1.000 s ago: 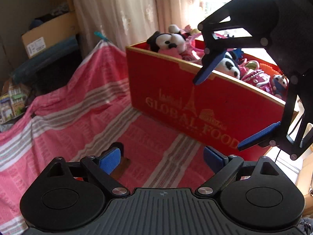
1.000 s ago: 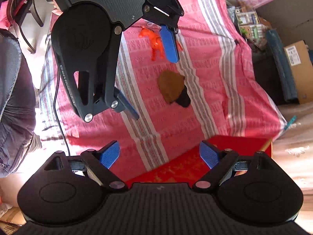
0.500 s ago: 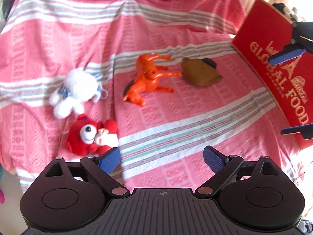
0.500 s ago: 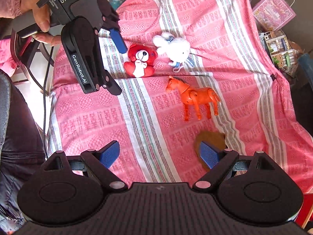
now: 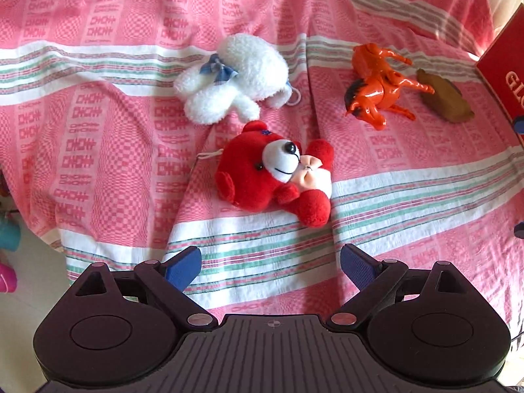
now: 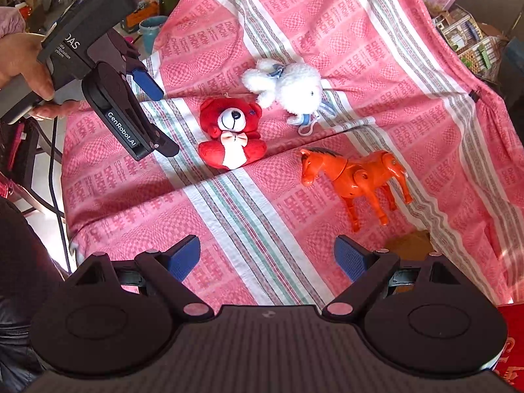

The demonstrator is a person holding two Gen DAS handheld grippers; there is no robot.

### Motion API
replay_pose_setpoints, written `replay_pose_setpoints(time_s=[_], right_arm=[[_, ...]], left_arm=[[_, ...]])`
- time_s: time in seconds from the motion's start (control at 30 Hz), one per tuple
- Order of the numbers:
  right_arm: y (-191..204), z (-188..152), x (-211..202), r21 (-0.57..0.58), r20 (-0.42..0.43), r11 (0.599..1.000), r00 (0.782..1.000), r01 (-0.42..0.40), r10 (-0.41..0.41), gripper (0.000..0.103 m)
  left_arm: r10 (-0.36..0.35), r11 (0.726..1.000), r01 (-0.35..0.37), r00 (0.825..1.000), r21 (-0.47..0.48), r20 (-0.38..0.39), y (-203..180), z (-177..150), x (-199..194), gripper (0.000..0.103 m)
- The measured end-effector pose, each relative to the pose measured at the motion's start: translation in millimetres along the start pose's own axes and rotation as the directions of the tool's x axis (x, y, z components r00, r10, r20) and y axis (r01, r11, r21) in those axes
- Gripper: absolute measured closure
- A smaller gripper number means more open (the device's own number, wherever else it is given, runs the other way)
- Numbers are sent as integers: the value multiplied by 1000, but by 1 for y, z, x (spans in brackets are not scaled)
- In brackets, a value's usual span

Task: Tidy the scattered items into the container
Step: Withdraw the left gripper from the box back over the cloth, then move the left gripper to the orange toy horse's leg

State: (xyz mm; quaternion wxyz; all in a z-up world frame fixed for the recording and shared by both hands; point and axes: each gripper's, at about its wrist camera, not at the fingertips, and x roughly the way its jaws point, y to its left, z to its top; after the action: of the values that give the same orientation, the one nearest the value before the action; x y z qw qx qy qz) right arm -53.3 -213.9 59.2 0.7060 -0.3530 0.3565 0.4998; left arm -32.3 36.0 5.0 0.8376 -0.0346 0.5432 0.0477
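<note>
A red plush bear (image 5: 278, 177) lies on the pink striped cloth just ahead of my open, empty left gripper (image 5: 270, 267). A white plush sheep (image 5: 235, 75) lies beyond it. An orange plastic horse (image 5: 380, 85) and a brown toy (image 5: 445, 100) lie to the right, near the red box (image 5: 506, 65). In the right wrist view the bear (image 6: 232, 134), sheep (image 6: 288, 86) and horse (image 6: 357, 177) lie ahead of my open, empty right gripper (image 6: 267, 257). The brown toy (image 6: 409, 245) is partly hidden by its right finger. The left gripper (image 6: 154, 118) hovers left of the bear.
The cloth (image 5: 98, 131) drops off at its left edge toward the floor, where a teal cup (image 5: 8, 235) stands. A corner of the red box (image 6: 511, 350) shows at the lower right of the right wrist view. Clutter and boxes (image 6: 471, 39) lie beyond the cloth.
My left gripper has swung from the red box to the toys and closed in on the red bear. My right gripper has turned from the box toward the toys.
</note>
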Motion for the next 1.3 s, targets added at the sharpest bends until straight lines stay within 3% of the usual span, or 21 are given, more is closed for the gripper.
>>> replay_pose_setpoints(time_s=[0.27, 0.53, 0.7, 0.8, 0.9, 1.07, 1.3], right_arm=[[-3, 5, 22, 126, -21, 991, 998, 55, -52, 13], [-47, 5, 29, 242, -34, 966, 995, 94, -88, 13], [-79, 2, 43, 305, -52, 946, 994, 108, -97, 22], [-97, -3, 48, 310, -53, 942, 992, 124, -113, 27], [-115, -10, 52, 320, -51, 937, 990, 144, -135, 33], [-150, -28, 61, 371, -93, 907, 980, 200, -178, 33], [-174, -68, 64, 433, -130, 875, 976, 216, -176, 32]], left_arm=[[-62, 997, 60, 998, 50, 31, -13, 20, 10, 6], [-93, 996, 92, 993, 17, 70, -46, 59, 19, 6], [-72, 997, 74, 995, -27, 75, -63, 78, 33, 6], [-85, 994, 88, 995, -68, 54, -71, 88, 42, 13], [-156, 980, 161, 987, -121, 47, -81, 98, 46, 19], [-229, 942, 228, 973, -248, 24, -105, 123, 64, 18], [-219, 846, 201, 975, -494, 22, -131, 152, 98, 17]])
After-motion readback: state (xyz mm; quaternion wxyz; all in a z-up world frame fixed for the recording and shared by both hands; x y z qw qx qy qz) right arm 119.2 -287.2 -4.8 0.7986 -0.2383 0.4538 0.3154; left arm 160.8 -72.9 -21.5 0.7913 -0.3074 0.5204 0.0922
